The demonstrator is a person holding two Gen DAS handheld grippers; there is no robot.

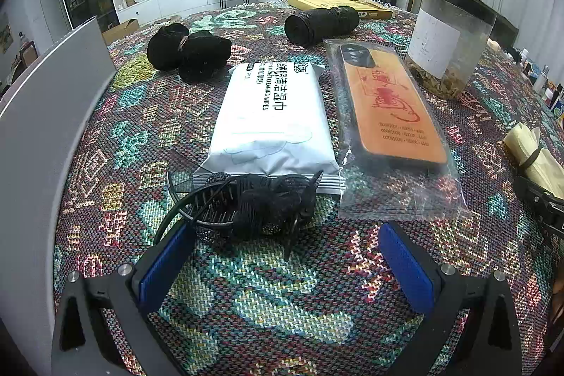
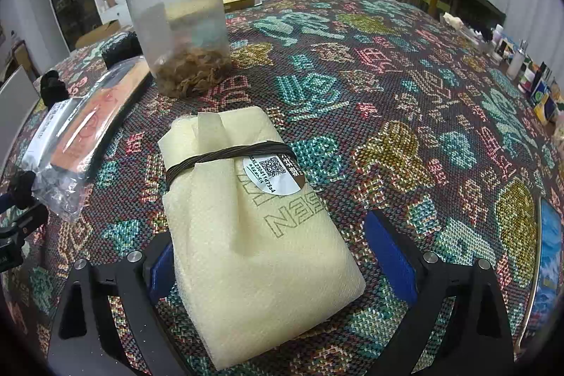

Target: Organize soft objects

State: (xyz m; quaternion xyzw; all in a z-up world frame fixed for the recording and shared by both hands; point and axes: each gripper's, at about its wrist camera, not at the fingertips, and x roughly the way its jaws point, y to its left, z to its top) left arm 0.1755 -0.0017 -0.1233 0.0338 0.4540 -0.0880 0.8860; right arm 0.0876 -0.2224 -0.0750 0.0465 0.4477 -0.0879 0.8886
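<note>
In the right wrist view a cream foam pouch (image 2: 253, 217), tied with a brown band and bearing a round QR sticker, lies on the patterned tablecloth (image 2: 387, 94). My right gripper (image 2: 276, 261) stands open around its near end; the right pad (image 2: 391, 256) is clear of it. In the left wrist view my left gripper (image 1: 285, 266) is open just above the cloth. A tangle of black hair clips and ties (image 1: 253, 207) lies right ahead, beside the left pad (image 1: 165, 263). Behind it are a white wipes pack (image 1: 271, 118), a black cloth bundle (image 1: 187, 51) and a black roll (image 1: 320, 22).
An orange item in a clear bag (image 1: 387, 108) lies right of the wipes. A clear jar with a black lid (image 2: 179, 30) stands behind it. A grey panel (image 1: 46, 129) rises at the left. A yellow box (image 1: 338, 4) sits far back. Small bottles (image 2: 528, 73) line the right edge.
</note>
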